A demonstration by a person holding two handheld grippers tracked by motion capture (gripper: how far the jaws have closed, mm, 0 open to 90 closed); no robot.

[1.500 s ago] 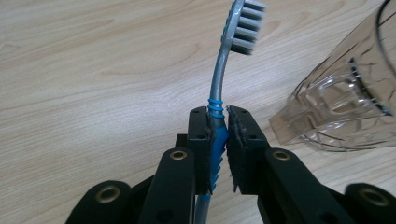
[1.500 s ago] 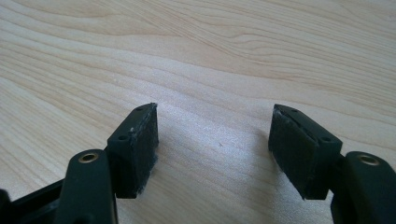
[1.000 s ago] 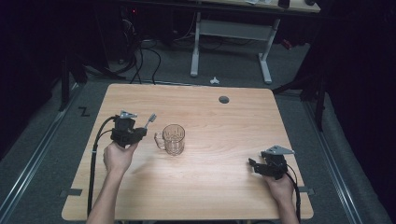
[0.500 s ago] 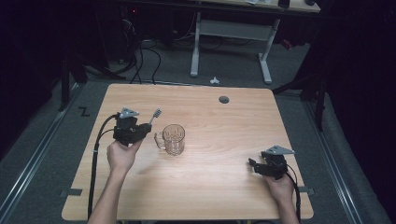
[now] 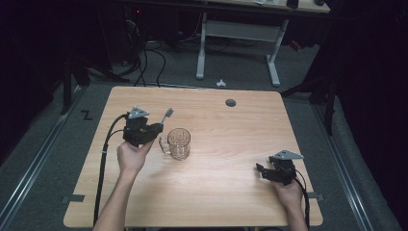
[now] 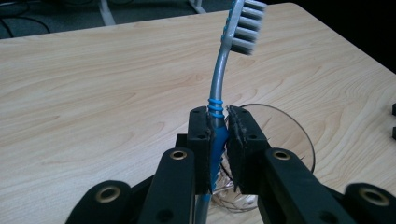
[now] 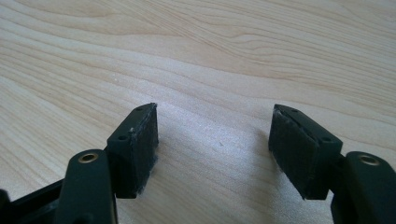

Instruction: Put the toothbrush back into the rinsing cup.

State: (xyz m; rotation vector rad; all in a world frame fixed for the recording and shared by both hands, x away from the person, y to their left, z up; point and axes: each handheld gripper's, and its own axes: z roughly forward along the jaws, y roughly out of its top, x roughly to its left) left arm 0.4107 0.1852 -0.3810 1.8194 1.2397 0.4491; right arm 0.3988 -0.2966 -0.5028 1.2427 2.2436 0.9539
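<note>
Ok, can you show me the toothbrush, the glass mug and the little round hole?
toothbrush (image 6: 249,25), left gripper view, on the bristles.
glass mug (image 5: 179,144), high view, on its wall.
round hole (image 5: 231,102), high view, its middle.

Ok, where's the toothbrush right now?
The toothbrush is clamped in the left gripper, bristle head up, on the table's left side just left of the glass mug.

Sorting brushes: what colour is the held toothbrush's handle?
Grey with blue grip, toothbrush, clearest in the left gripper view.
</note>
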